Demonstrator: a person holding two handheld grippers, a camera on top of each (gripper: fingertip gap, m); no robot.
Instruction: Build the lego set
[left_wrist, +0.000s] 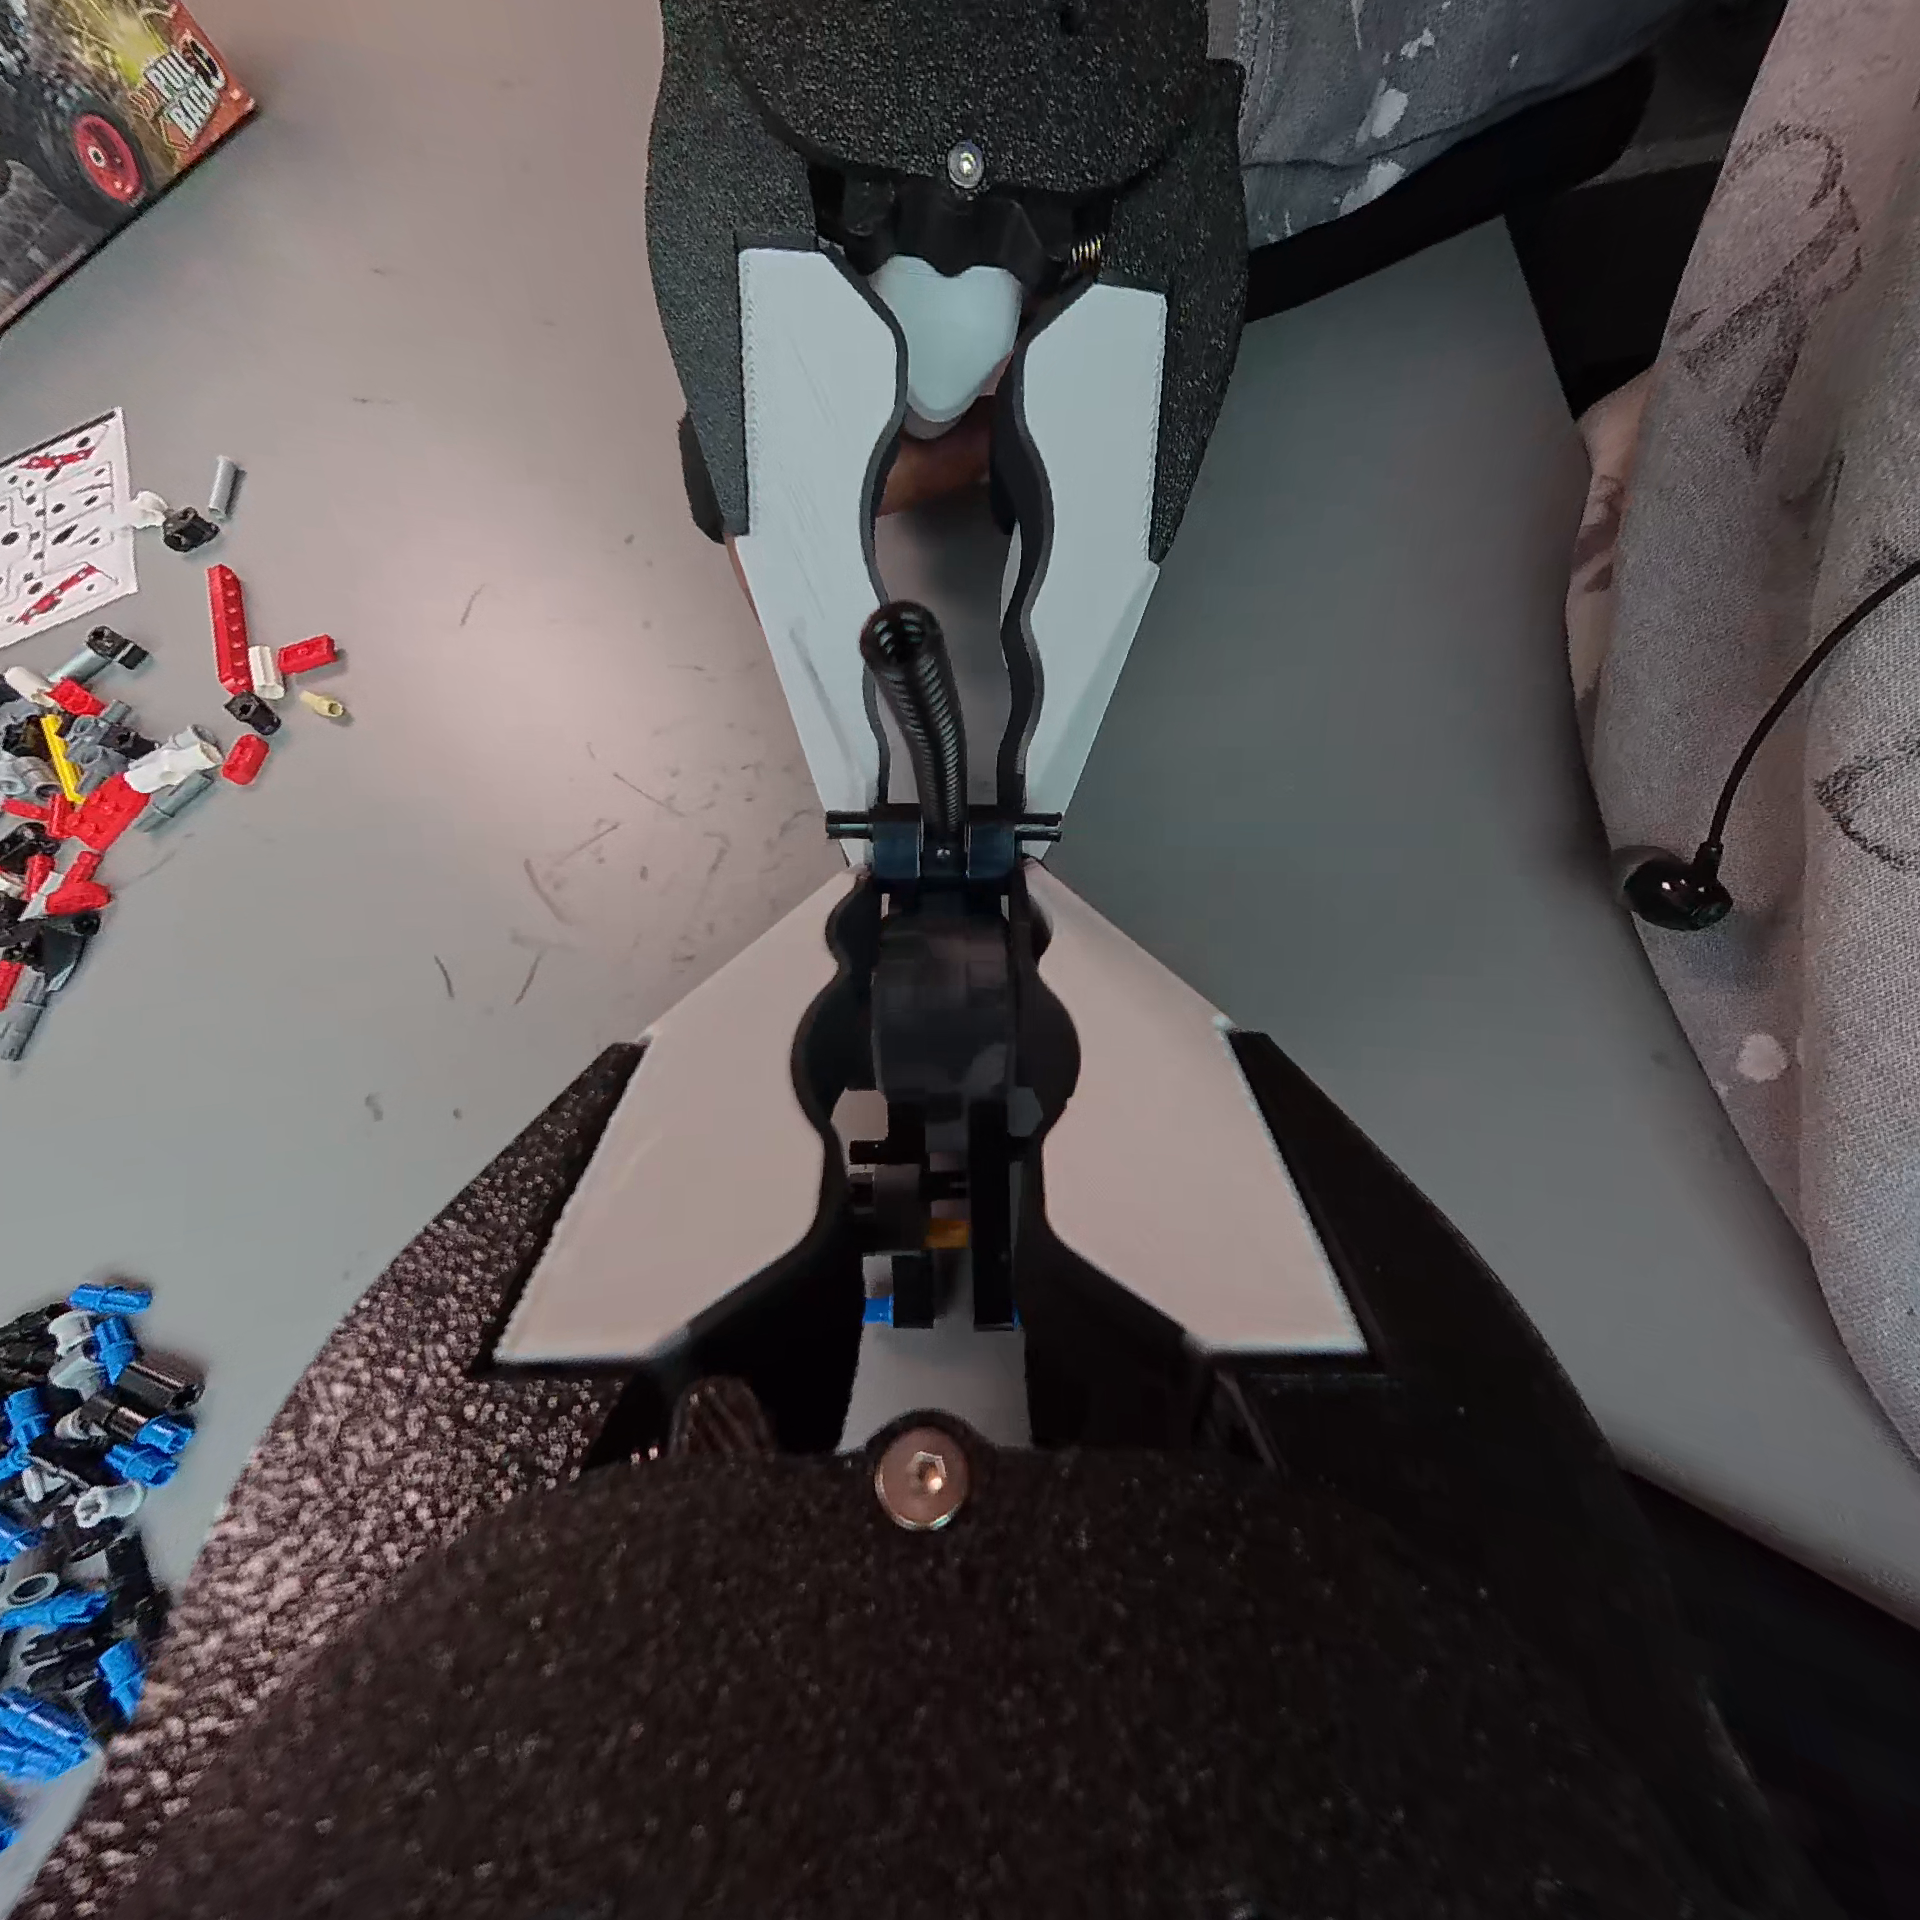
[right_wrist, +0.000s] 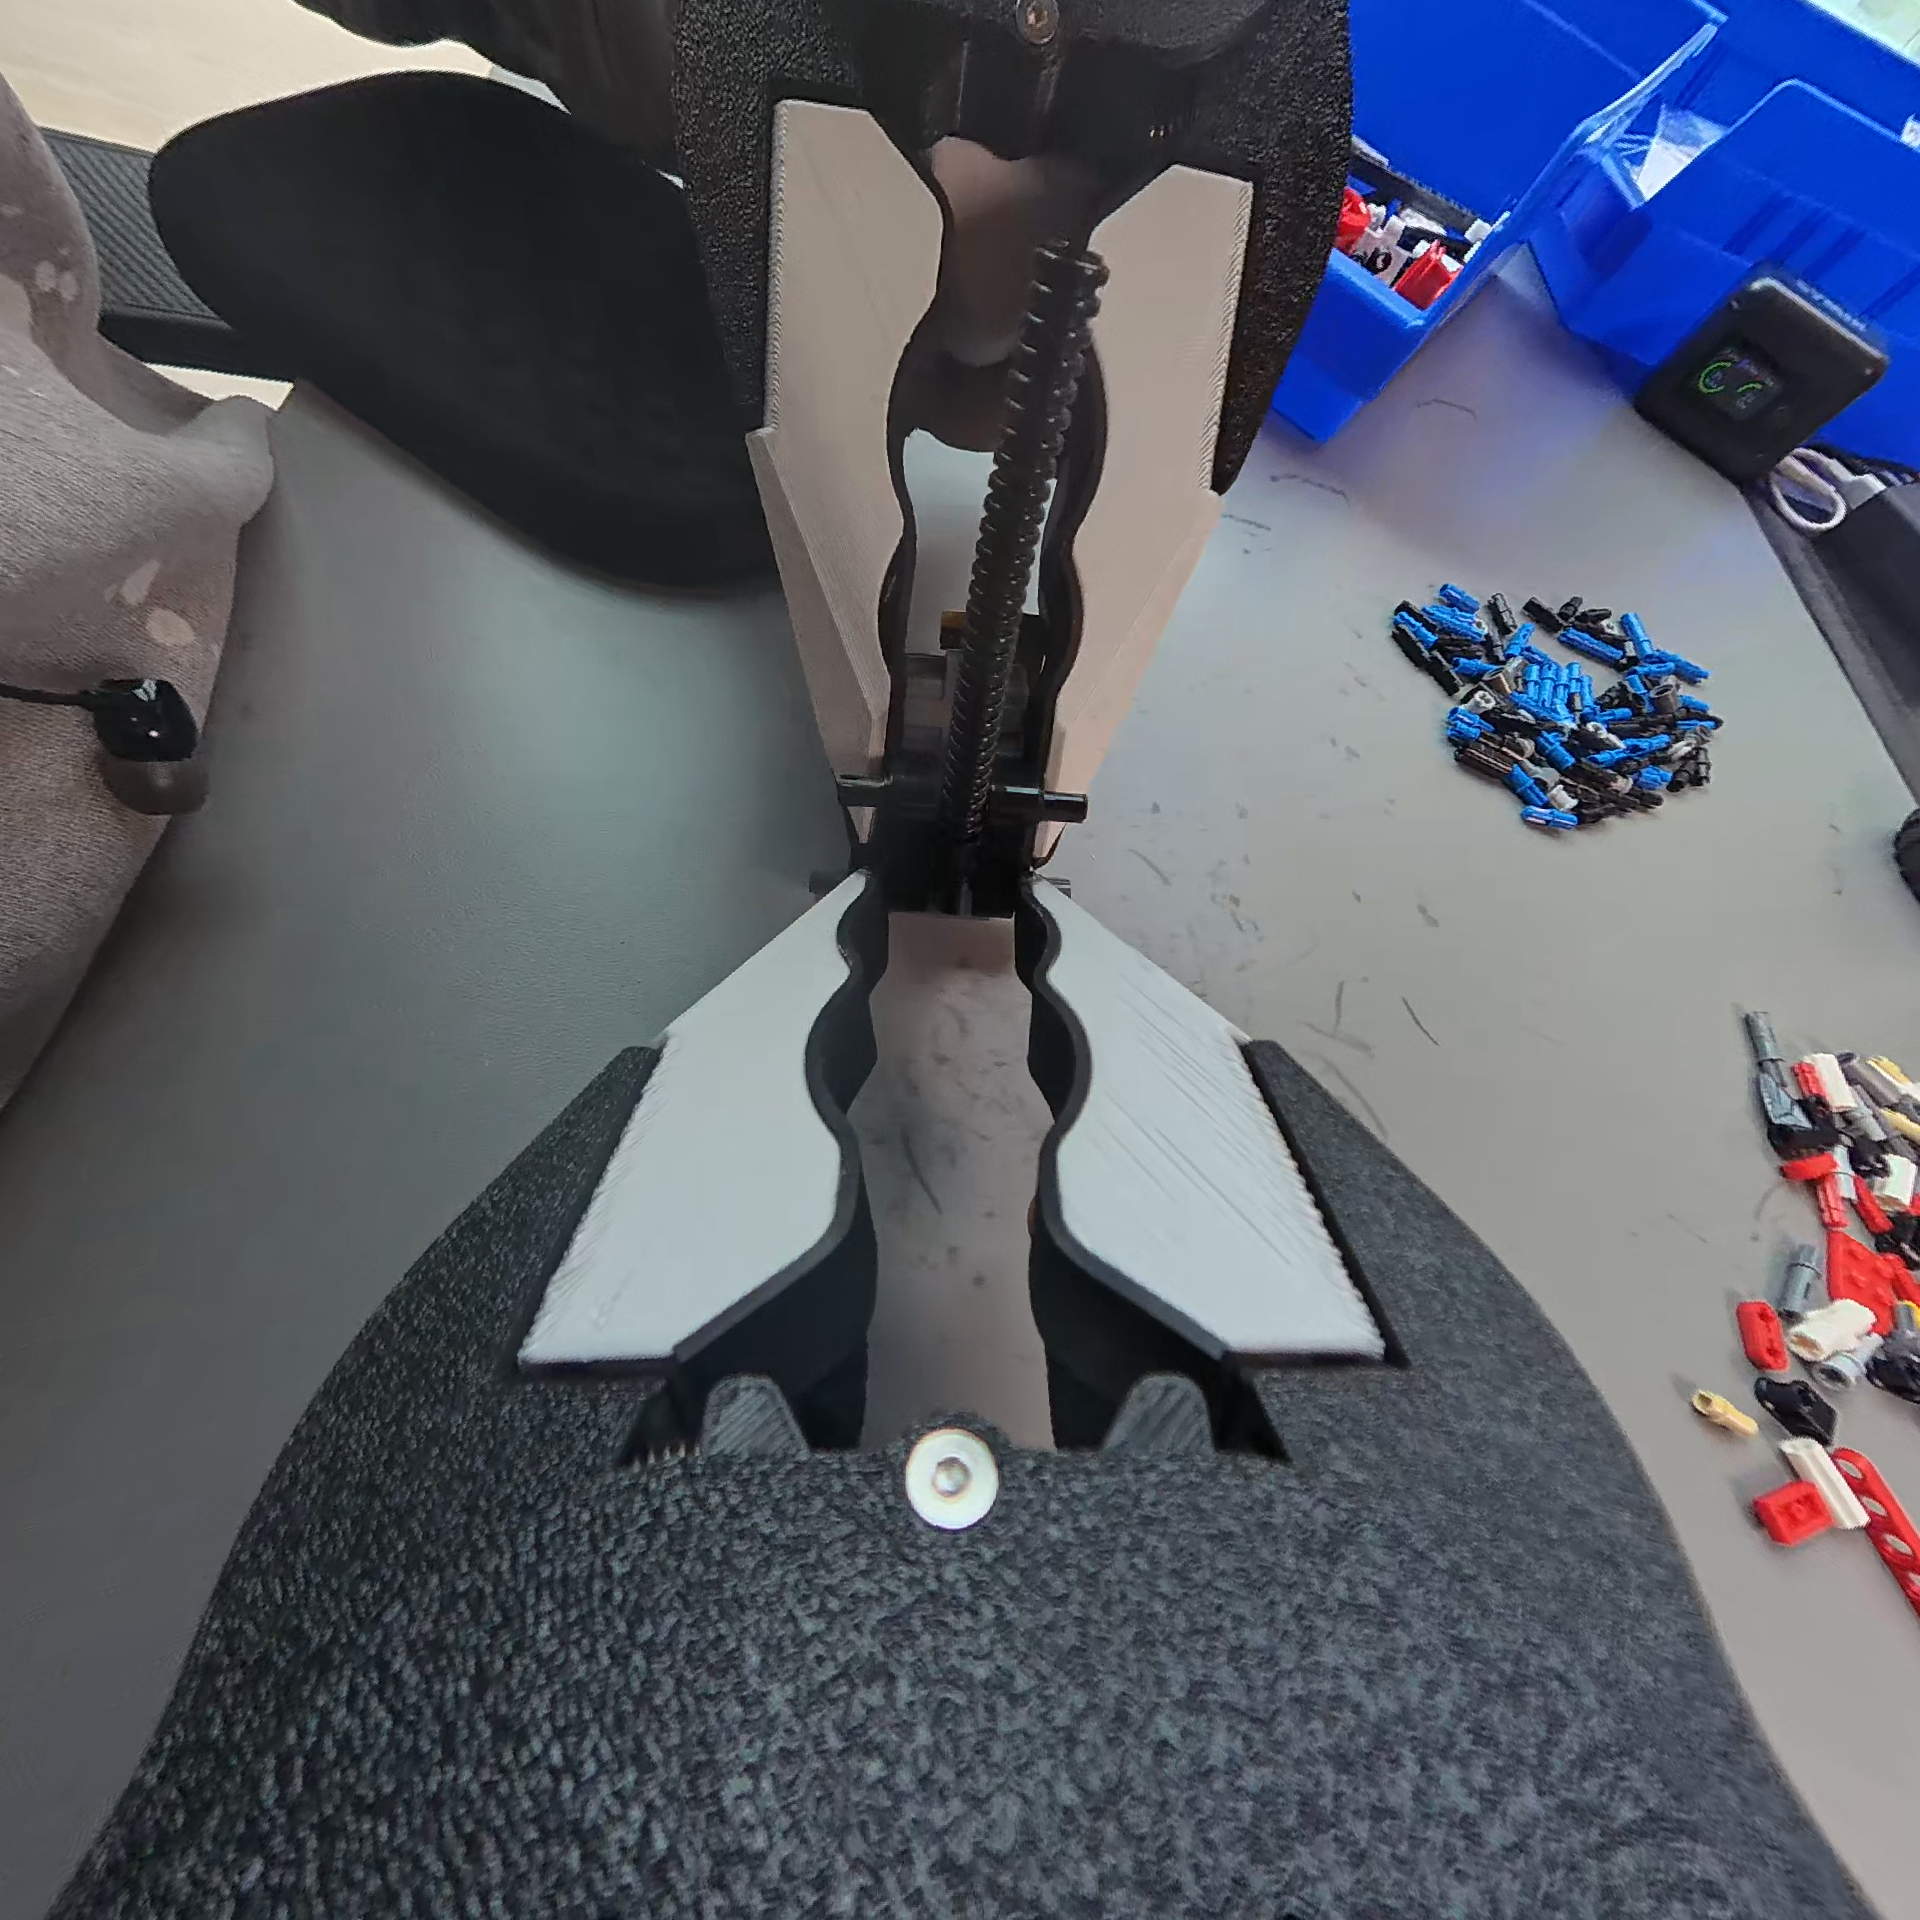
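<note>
the two tongs meet tip to tip over the desk (left_wrist: 436, 935). the left tongs (left_wrist: 940, 1039) pinch the black build (left_wrist: 940, 1049) along its length. the right tongs (right_wrist: 951, 894) pinch its far end, at the cross pin (right_wrist: 961, 802). the ribbed hose (right_wrist: 1013, 540) runs on along the same line, over the left tongs, its open end pointing away from the right tongs.

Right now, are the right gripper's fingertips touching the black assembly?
Touching. The right wrist view shows the right gripper closing its tips on the black assembly.
</note>
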